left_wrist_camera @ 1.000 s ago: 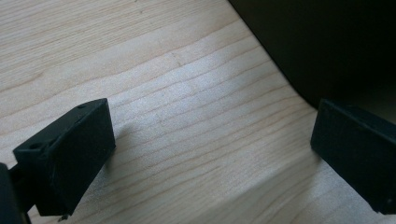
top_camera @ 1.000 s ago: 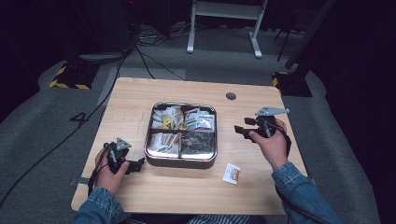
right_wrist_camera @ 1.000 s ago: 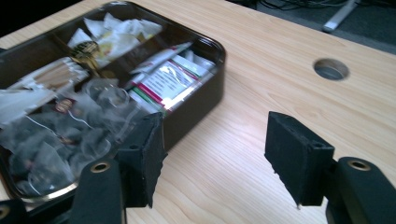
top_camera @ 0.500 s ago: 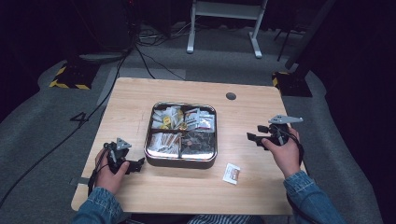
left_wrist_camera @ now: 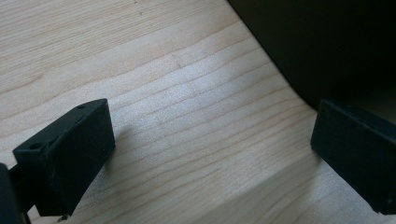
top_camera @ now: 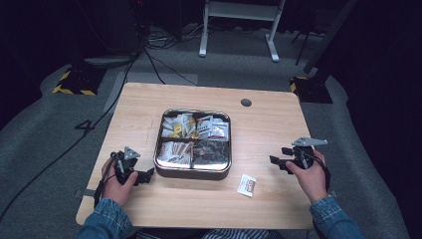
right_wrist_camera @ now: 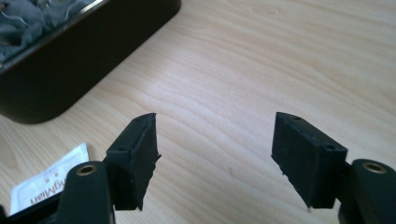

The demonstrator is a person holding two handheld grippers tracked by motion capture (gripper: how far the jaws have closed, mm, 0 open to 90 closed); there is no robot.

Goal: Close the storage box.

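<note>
"ngmian" on white sachet (right_wrist_camera: 46, 182) (partly cut off)

Bare tabletop (top_camera: 268, 129) lies open at 12 and 3 o'clock of the tray (top_camera: 193, 172), the one bulky obstacle at centre. The flat sachet (top_camera: 247, 184) at its 5 o'clock barely hinders. Both grippers' fingers (right_wrist_camera: 135, 154) stand apart over bare wood.

Both forearms wear blue denim sleeves with stitched cuffs. Left black two-jaw tool (top_camera: 146, 176): matte plastic body, grey three-cornered plate on top, black cable trailing back past the wrist. Right black two-jaw tool (top_camera: 279, 157): same build, its grey plate paler and longer, thin black cable looping over the hand. Right gripper view: jaws are blocky rectangular pads with small round holes, mounted on arms with brass-ringed screw holes.
</note>
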